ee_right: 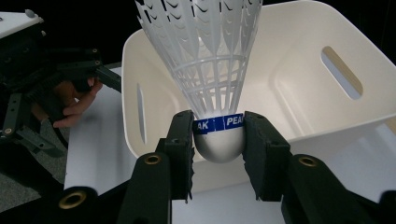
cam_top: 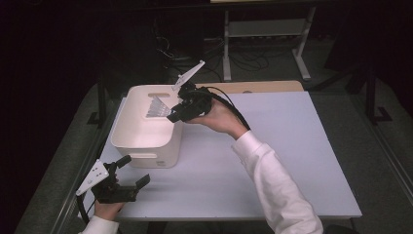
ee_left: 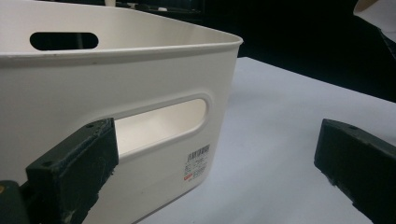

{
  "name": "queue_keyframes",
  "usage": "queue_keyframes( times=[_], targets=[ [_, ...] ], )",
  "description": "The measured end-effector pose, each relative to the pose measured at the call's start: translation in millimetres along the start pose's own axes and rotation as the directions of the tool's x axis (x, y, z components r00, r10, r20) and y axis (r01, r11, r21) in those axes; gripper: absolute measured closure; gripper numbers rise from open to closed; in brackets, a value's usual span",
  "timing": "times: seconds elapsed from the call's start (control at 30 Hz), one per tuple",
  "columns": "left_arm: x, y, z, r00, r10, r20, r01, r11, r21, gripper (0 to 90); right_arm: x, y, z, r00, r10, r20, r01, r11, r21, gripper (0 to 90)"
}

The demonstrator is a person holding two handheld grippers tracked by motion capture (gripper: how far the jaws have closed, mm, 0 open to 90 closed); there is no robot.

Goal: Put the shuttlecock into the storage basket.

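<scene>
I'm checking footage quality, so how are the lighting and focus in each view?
High view: dim, dark surroundings, soft detail on the white plastic bin. Left gripper view: bin wall bright, near jaws slightly blurred. Right gripper view: sharp on the white plastic shuttlecock held by the right hand-held gripper.

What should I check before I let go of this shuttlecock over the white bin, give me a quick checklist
1. Grip on the shuttlecock: the right gripper has both jaws clamped on its white cork base. Ok.
2. Position over the white bin: in the high view the right gripper sits at the bin's right rim and the skirt reaches over the opening. Ok.
3. Cork itself past the rim: cannot tell.
4. Bin interior free of obstacles: the visible inside looks bare. Ok.
5. Left gripper out of the way: open, on the table in front of the bin, outside it. Ok.
6. Bin standing flat and upright on the table. Ok.
</scene>
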State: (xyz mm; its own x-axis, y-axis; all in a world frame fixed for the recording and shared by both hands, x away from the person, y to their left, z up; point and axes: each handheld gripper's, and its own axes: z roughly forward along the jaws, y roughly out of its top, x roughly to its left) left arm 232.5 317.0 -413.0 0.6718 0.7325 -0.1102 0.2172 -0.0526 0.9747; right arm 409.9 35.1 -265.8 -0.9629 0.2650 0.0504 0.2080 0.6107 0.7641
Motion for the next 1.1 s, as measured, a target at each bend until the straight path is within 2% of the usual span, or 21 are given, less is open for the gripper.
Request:
queue_keyframes(
  times=[0.3,0.83,1.1],
  targets=[
    [-0.5,0.0,-0.1,1.0000,-0.003,0.002,0.003,1.0000,-0.002,0.0,4.5,8.9,13.1,0.9994,-0.029,-0.019,0.029,1.000,0.009,63.2],
    [-1.0,0.0,0.2,0.9999,-0.009,0.007,0.009,0.9999,-0.009,0.0,13.7,13.1,32.3,0.9980,-0.038,-0.051,0.040,0.998,0.048,63.2],
    [-0.6,0.2,-0.5,1.0000,-0.006,0.007,0.006,1.0000,-0.005,0.0,17.0,11.8,48.6,0.9963,-0.058,-0.063,0.064,0.993,0.100,63.2]
  ],
)
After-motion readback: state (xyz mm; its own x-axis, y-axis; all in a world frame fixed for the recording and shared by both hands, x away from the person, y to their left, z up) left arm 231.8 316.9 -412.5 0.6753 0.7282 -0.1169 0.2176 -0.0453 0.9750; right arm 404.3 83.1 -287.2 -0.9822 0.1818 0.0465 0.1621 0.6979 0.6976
